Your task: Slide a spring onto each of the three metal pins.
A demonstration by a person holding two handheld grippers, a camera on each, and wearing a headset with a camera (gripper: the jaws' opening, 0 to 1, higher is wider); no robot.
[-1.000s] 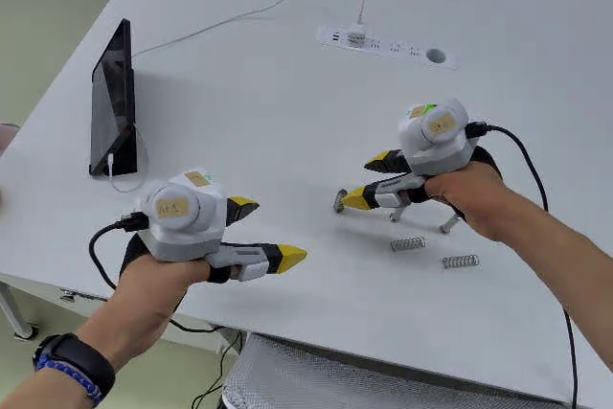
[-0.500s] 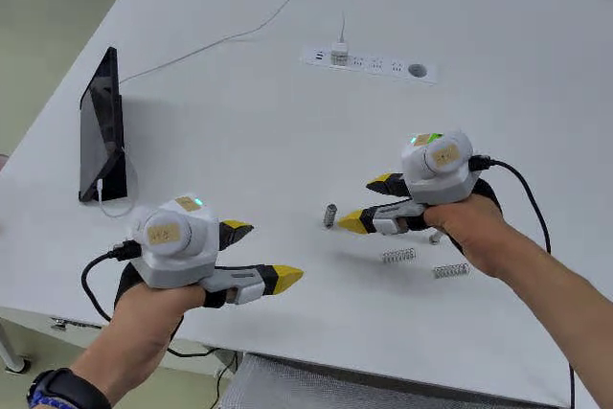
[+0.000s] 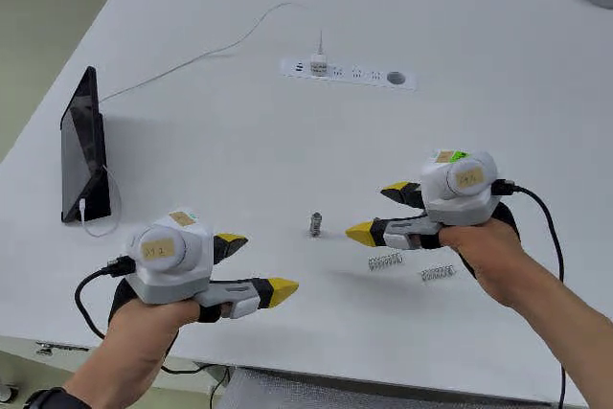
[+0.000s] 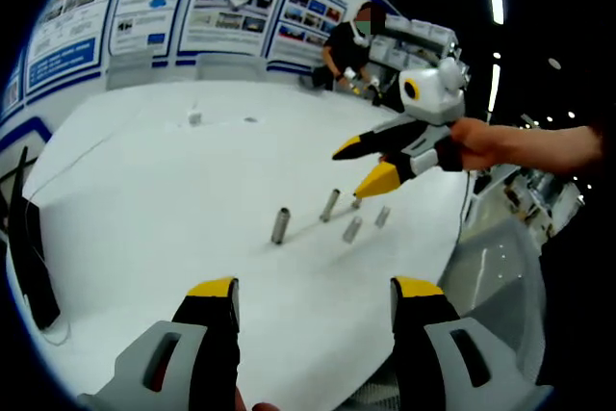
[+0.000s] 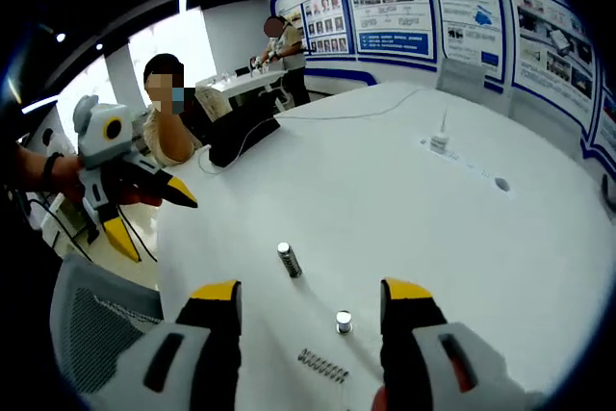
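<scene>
One upright metal pin (image 3: 315,224) stands at mid-table and looks ribbed, as if a spring sits on it; it is also in the left gripper view (image 4: 280,225) and the right gripper view (image 5: 288,259). Two loose springs (image 3: 385,261) (image 3: 438,273) lie to its right. A bare pin (image 5: 344,321) stands between my right jaws' line of sight, with a spring (image 5: 322,365) beside it. My right gripper (image 3: 376,210) hovers open and empty just right of the ribbed pin. My left gripper (image 3: 257,263) is open and empty near the front edge.
A white power strip (image 3: 347,73) with a plugged cable lies at the back. A dark tablet (image 3: 79,146) stands propped at the left edge. A mesh chair back (image 3: 287,395) sits below the table's front edge. People stand in the background.
The head camera has tilted, so everything sits lower in view. My right gripper has drawn back to the right, away from the ribbed pin. Both grippers stay open.
</scene>
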